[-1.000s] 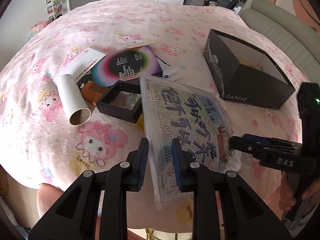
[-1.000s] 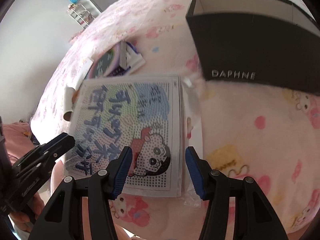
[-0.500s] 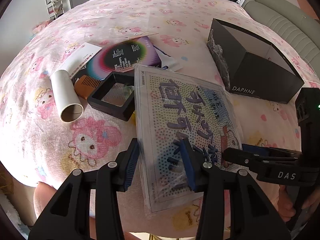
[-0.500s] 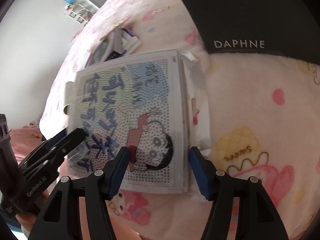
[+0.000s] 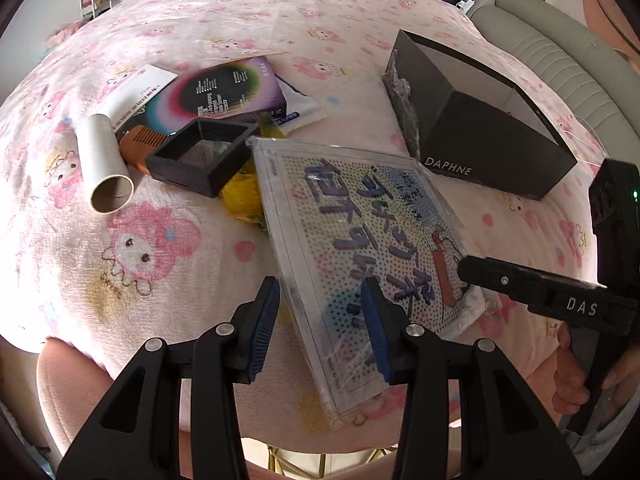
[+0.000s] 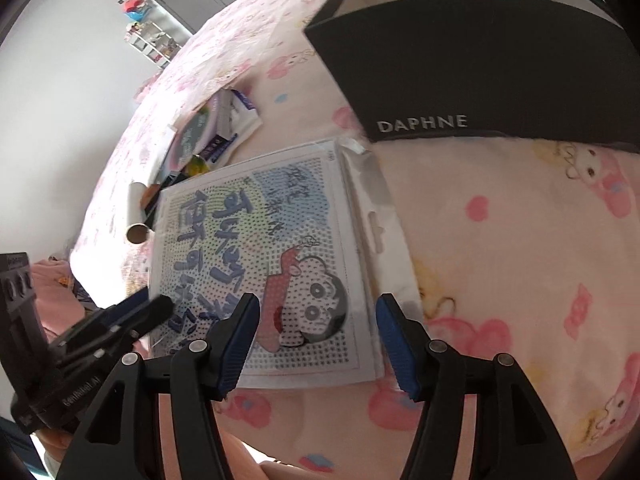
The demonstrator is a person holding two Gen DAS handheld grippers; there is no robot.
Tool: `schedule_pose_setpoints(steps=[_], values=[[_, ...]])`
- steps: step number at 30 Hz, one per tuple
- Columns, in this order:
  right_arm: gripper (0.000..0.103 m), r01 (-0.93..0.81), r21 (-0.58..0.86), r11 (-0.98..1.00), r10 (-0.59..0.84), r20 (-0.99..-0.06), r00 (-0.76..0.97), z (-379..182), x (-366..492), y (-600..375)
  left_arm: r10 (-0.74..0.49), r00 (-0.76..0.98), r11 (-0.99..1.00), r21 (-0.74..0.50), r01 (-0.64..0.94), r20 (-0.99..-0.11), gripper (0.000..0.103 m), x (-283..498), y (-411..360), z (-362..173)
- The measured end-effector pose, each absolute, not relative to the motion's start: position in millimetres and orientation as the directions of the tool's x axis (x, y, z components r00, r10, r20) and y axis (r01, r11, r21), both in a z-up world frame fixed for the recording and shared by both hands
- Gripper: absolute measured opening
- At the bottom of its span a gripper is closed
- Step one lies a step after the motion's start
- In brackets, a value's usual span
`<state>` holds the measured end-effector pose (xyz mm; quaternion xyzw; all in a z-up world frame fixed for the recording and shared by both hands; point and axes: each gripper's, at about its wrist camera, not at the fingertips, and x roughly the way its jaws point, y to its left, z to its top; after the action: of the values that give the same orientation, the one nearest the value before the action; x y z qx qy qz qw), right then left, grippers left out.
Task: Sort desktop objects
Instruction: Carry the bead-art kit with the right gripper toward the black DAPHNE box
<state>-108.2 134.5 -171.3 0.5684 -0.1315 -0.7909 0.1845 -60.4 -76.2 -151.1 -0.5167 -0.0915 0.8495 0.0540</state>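
Observation:
A flat dotted picture kit in clear plastic (image 5: 360, 236) lies on the pink blanket; it also shows in the right wrist view (image 6: 272, 264). My left gripper (image 5: 322, 316) is open, its jaws astride the kit's near left edge. My right gripper (image 6: 318, 340) is open, its jaws spanning the kit's near right corner; it shows from the side in the left wrist view (image 5: 520, 284). An open black DAPHNE box (image 5: 480, 136) stands behind the kit, also in the right wrist view (image 6: 480, 76).
Left of the kit lie a cardboard tube (image 5: 102, 160), a brown comb (image 5: 140, 146), a small black tray (image 5: 200, 156), a dark rainbow-ringed book (image 5: 216, 92), a yellow packet (image 5: 240, 188) and white papers (image 5: 136, 88). A grey sofa (image 5: 560, 64) stands at the right.
The left gripper has opened wider and slid left along the kit's near edge. The right gripper has opened wider. Both stay at the kit, which has turned slightly.

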Motion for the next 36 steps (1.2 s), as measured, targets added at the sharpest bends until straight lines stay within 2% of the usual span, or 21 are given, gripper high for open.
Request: schedule_pose_setpoints(steps=[3, 8, 13, 16, 26, 36], values=[[0.058, 0.132, 0.414, -0.901, -0.435, -0.856, -0.281, -179, -111, 136, 0.169, -0.461, -0.981, -0.192, 0.002, -0.871, 0.042, -61, -73, -153], [0.064, 0.137, 0.432, -0.891, -0.453, -0.852, -0.261, -191, -110, 133, 0.161, -0.423, -0.984, -0.176, -0.004, -0.891, 0.054, -63, -62, -170], [0.061, 0.155, 0.434, -0.888, -0.461, -0.842, -0.280, -186, -103, 132, 0.140, -0.475, -0.988, -0.154, -0.009, -0.869, 0.054, -56, -59, -153], [0.054, 0.157, 0.439, -0.885, -0.466, -0.834, -0.296, -174, -100, 135, 0.133, -0.501, -0.989, -0.146, -0.013, -0.855, 0.054, -53, -58, -142], [0.053, 0.190, 0.422, -0.886, -0.463, -0.818, -0.341, -145, -86, 142, 0.207, -0.505, -0.974, -0.225, -0.024, -0.838, 0.054, -53, -65, -135], [0.053, 0.169, 0.422, -0.891, -0.454, -0.837, -0.306, -161, -84, 154, 0.172, -0.451, -0.981, -0.194, 0.001, -0.876, 0.053, -60, -64, -159]])
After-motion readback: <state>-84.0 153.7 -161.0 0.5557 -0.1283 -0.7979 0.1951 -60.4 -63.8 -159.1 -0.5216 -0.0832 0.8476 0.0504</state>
